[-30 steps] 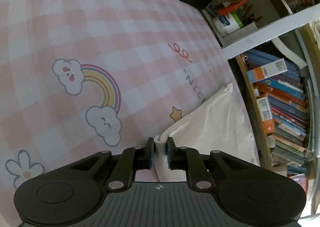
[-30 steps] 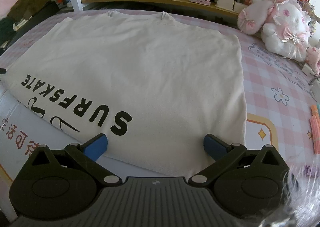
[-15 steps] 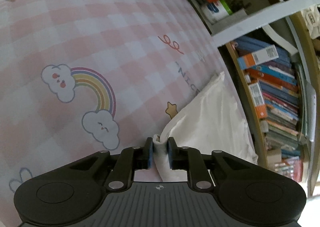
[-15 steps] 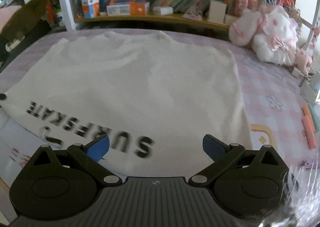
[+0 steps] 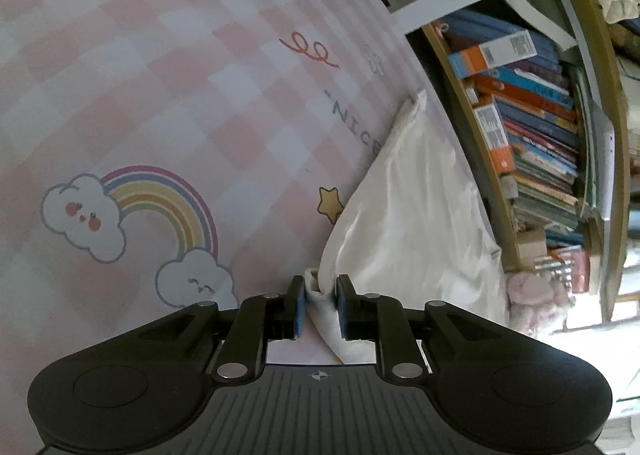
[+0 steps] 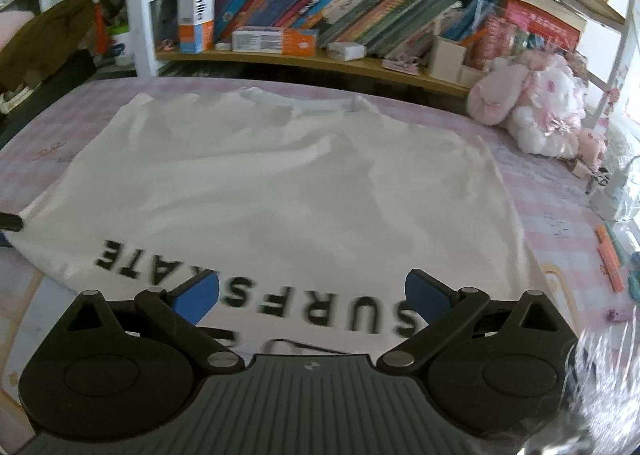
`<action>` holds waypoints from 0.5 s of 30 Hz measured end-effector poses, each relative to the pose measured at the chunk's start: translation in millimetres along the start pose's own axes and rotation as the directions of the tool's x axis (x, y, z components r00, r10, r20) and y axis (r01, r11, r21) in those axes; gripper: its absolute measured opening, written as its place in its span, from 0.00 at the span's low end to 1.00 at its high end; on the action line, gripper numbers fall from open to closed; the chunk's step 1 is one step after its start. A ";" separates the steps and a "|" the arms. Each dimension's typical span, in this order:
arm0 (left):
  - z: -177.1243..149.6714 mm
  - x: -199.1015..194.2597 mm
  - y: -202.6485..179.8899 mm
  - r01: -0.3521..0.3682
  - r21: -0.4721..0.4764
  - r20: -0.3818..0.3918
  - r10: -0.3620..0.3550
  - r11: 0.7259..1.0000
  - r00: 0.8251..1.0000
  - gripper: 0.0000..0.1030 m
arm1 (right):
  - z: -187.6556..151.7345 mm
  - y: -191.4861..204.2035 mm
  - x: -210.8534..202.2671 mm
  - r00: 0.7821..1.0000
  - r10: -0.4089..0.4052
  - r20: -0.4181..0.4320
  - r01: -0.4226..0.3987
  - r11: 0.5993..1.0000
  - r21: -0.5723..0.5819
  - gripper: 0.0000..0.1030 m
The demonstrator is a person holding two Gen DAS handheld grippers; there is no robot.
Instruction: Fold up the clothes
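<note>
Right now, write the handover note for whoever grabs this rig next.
Left claw: shut on a bunched corner of the white T-shirt.
Right claw: open, empty, above the SURFSKATE print.
The shirt lies spread on the pink checked bedsheet, lettered edge nearest the right claw, bookshelf beyond it.
Done: one corner gripped.
Left: probably grip the near edge with the right claw, then make every fold; none shows yet.

Left tool pinched nearly closed; right tool spread wide.

t-shirt flat on bedsheet, bookshelf behind, plush toy right
</note>
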State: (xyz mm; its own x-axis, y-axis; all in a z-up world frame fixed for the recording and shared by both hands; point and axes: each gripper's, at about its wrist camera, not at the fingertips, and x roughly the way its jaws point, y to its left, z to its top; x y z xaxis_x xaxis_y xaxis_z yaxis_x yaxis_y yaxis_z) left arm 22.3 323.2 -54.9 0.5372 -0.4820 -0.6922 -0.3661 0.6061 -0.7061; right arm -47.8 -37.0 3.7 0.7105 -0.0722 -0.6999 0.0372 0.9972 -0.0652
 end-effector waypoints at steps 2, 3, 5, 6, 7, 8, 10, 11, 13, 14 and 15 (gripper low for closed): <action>3.1 0.9 2.0 0.014 0.001 -0.020 -0.014 1.000 1.000 0.18 | 2.5 17.9 -0.2 1.000 0.015 -0.003 -0.015 1.000 -0.024 0.98; 4.7 1.3 2.8 0.020 0.000 -0.030 -0.020 1.000 0.999 0.18 | 5.6 29.0 0.5 0.999 0.037 -0.005 -0.037 0.998 -0.044 0.98; 8.1 1.9 3.2 0.028 -0.003 -0.045 -0.028 1.000 0.999 0.18 | 12.0 51.0 2.9 0.996 0.087 -0.018 -0.088 0.992 -0.086 0.95; 9.6 2.4 2.2 0.028 0.007 -0.054 -0.027 1.000 0.998 0.18 | 15.3 61.9 4.5 0.993 0.115 -0.029 -0.117 0.987 -0.109 0.91; 11.0 3.0 1.1 0.027 0.018 -0.064 -0.025 0.999 0.998 0.18 | 18.7 74.5 6.9 0.989 0.140 -0.041 -0.144 0.980 -0.137 0.88; 11.9 3.0 -1.2 0.026 0.036 -0.071 -0.024 0.999 0.997 0.20 | 22.0 87.1 9.1 0.985 0.164 -0.053 -0.170 0.972 -0.165 0.86; 11.8 3.1 -6.7 0.037 0.082 -0.082 -0.030 0.996 0.996 0.27 | 27.7 111.0 12.2 0.978 0.197 -0.066 -0.207 0.952 -0.226 0.80; 11.1 3.0 -8.7 0.037 0.099 -0.082 -0.029 0.994 0.996 0.28 | 29.1 120.8 12.9 0.974 0.212 -0.075 -0.224 0.940 -0.257 0.78; 9.8 2.9 -10.6 0.037 0.116 -0.079 -0.028 0.993 0.996 0.28 | 32.0 140.3 14.1 0.966 0.240 -0.096 -0.258 0.912 -0.318 0.72; 9.2 2.8 -10.5 0.038 0.113 -0.075 -0.030 0.993 0.997 0.28 | 32.4 149.2 14.4 0.961 0.255 -0.107 -0.276 0.894 -0.352 0.71; 8.5 2.7 -9.4 0.040 0.105 -0.071 -0.033 0.994 0.997 0.28 | 32.7 158.1 14.7 0.956 0.270 -0.119 -0.295 0.875 -0.385 0.68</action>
State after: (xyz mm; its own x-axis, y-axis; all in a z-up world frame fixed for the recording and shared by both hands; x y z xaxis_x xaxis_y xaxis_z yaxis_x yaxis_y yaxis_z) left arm 33.6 321.6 -48.8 0.4932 -0.5456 -0.6776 -0.2628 0.6490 -0.7139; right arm -8.4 120.3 6.3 0.6056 0.1976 -0.7708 -0.4474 0.8856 -0.1245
